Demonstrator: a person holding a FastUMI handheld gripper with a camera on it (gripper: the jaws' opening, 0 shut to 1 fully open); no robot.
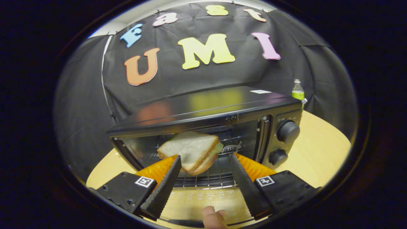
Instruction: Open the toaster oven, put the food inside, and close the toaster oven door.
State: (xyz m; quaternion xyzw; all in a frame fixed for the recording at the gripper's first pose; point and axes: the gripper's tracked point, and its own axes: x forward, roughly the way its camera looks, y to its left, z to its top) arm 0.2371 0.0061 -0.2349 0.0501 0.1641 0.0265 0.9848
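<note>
The black toaster oven [203, 108] stands on the wooden table with its door [203, 200] folded down flat toward me. A white-bread sandwich [190, 148] sits tilted at the oven's mouth, over the front of the wire rack [210, 179]. My gripper [204, 157] is open, its fingers spread wide to either side of the sandwich. The left fingertip [175, 163] is at the sandwich's lower left edge. The right fingertip [233, 160] stands apart from it. Whether the sandwich rests on the rack I cannot tell.
Two black knobs [287, 132] sit on the oven's right panel. A small green-labelled bottle [298, 90] stands behind the oven's right corner. A person's fingertip [212, 216] shows at the lowered door's front edge. Bare table [318, 149] lies right of the oven.
</note>
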